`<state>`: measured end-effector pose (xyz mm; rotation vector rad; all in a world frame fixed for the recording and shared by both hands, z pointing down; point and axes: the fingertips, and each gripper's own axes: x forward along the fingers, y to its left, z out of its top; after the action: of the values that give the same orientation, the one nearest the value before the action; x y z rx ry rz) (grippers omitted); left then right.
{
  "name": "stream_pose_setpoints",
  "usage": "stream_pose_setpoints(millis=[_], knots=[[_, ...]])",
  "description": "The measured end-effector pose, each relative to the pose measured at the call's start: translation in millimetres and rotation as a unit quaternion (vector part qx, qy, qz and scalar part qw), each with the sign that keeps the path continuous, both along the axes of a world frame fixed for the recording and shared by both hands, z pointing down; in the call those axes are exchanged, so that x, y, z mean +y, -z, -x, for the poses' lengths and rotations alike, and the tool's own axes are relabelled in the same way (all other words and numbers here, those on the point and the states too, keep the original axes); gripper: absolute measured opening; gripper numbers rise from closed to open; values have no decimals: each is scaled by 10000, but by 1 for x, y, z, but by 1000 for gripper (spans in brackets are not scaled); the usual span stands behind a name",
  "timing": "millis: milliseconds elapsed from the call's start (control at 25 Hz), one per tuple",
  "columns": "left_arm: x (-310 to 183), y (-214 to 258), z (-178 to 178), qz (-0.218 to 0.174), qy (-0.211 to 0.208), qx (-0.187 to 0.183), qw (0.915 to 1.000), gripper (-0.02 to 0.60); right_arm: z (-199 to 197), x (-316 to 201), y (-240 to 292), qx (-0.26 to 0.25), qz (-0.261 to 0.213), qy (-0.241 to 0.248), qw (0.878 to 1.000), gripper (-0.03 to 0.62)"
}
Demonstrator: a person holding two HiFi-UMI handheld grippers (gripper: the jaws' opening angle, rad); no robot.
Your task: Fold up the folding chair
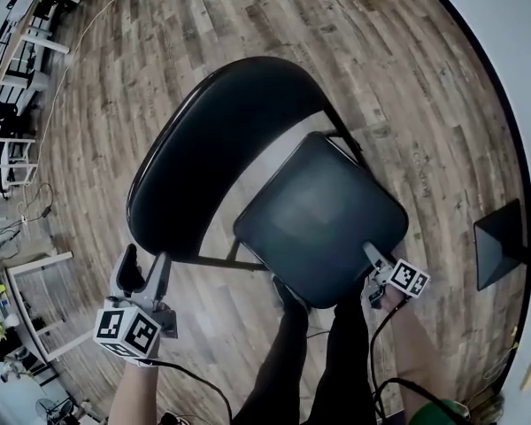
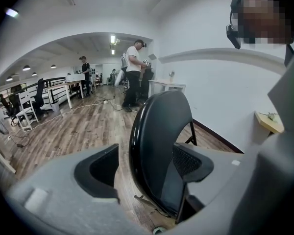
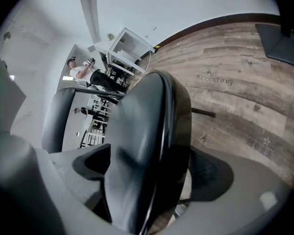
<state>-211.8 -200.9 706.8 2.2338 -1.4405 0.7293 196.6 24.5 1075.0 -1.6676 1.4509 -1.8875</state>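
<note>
Far ahead of the left gripper (image 1: 144, 271), a person (image 2: 133, 73) in a white shirt stands beside a white table (image 2: 164, 86) on the wood floor (image 2: 78, 131).

Pale word "Coaching" printed on brown wood-plank floor (image 3: 235, 102), legible in right gripper view; fainter lines beneath it unreadable. Same print in head view too small to read. Black-and-white square markers (image 1: 126, 332): patterns only, no characters.

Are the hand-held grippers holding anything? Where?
Nothing held: both open. Left hand-held gripper straddles the black folding chair's backrest edge; right one, its seat corner.
</note>
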Motion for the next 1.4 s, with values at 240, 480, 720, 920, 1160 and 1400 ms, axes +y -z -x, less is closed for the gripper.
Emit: stream_pose_setpoints(millis=[240,480,720,920,1160,1400], knots=[[-8,-4,-14,6,-66,-82,9999,350,-2,-16,-9,-133,-72,50,9999,485],[-10,-11,-16,7,-221,-463,9987,348,3,-22,-15,-545,-202,-119,9982,483],[-13,-15,-19,62,-9,-344,9994,348,3,-21,-18,-660,-111,-251,9974,479],[-15,-15,-18,115,155,-340,9992,348,3,-24,-13,-639,-98,-238,9976,479],[-20,-2,-11,-133,333,-349,9987,348,8,-35,12,-669,-352,-167,9970,442],[-32,31,-5,-244,456,-153,9985,347,23,-59,63,-740,-366,-90,9965,416]])
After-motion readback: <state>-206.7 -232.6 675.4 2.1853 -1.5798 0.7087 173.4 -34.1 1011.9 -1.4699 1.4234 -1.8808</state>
